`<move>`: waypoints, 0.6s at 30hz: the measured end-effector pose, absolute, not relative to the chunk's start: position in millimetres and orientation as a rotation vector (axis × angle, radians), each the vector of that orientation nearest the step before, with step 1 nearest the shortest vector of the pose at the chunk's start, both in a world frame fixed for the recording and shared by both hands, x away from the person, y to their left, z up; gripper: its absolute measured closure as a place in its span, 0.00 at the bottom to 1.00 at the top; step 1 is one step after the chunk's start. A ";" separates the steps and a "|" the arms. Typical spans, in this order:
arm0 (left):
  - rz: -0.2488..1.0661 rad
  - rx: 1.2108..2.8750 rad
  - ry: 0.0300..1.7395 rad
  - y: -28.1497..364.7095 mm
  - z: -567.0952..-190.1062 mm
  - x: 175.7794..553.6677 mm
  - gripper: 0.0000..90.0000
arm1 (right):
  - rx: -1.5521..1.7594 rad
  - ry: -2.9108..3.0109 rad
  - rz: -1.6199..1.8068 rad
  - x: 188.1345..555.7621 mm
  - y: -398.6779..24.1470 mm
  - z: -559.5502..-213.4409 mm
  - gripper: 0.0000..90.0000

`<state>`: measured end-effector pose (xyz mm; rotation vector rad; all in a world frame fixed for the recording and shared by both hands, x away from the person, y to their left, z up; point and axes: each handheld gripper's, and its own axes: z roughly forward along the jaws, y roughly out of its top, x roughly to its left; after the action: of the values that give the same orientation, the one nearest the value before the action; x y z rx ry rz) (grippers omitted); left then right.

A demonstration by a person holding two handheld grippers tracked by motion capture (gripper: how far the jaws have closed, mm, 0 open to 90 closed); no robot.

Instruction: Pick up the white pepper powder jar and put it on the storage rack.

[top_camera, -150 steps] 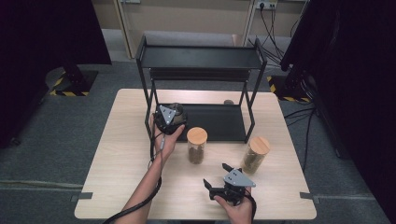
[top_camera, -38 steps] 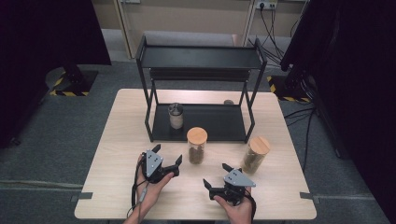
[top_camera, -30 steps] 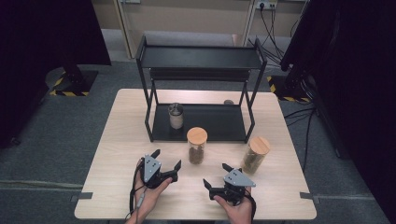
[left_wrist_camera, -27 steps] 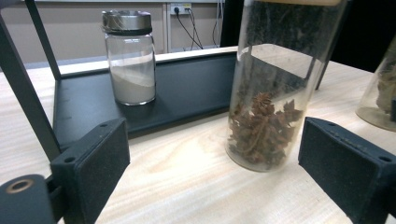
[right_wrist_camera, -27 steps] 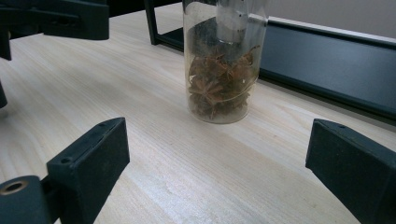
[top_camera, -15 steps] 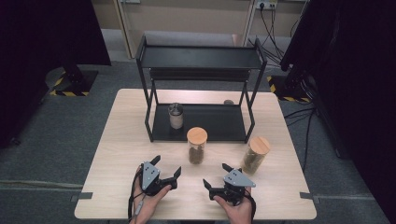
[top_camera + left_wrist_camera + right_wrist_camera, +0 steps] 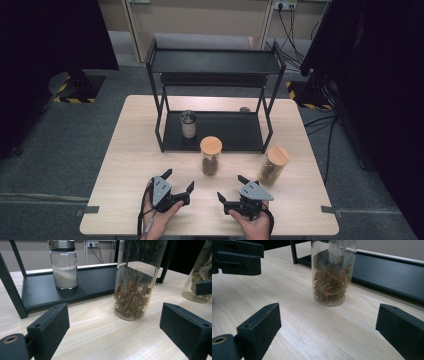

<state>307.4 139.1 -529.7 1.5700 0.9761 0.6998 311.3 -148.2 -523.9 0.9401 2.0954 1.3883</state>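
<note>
Table (image 7: 125, 165): rack (image 7: 215, 90), two jars (image 7: 210, 156)

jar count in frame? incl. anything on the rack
3. A metal-lidded jar of white powder stands on the rack's bottom shelf, left side. Two wooden-lidded jars stand on the table: the star anise jar before the rack, another to its right. A small object behind the rack is unclear.

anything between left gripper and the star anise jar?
Nothing: bare tabletop between the open left gripper and the star anise jar, per the left gripper view.
</note>
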 end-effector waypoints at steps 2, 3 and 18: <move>0.701 1.571 0.972 139.0 -529.8 307.2 0.09 | 0.943 2.098 1.387 311.4 -148.1 -523.8 0.07; 0.702 1.572 0.971 139.0 -529.7 307.2 0.09 | 0.944 2.099 1.387 311.4 -147.9 -523.8 0.07; 0.698 1.576 0.965 138.8 -529.7 307.3 0.09 | 0.973 2.103 1.404 314.2 -148.9 -523.8 0.06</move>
<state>307.3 138.8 -529.7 1.5755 0.9650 0.6980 314.2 -148.9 -523.8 0.9726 2.1033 1.4038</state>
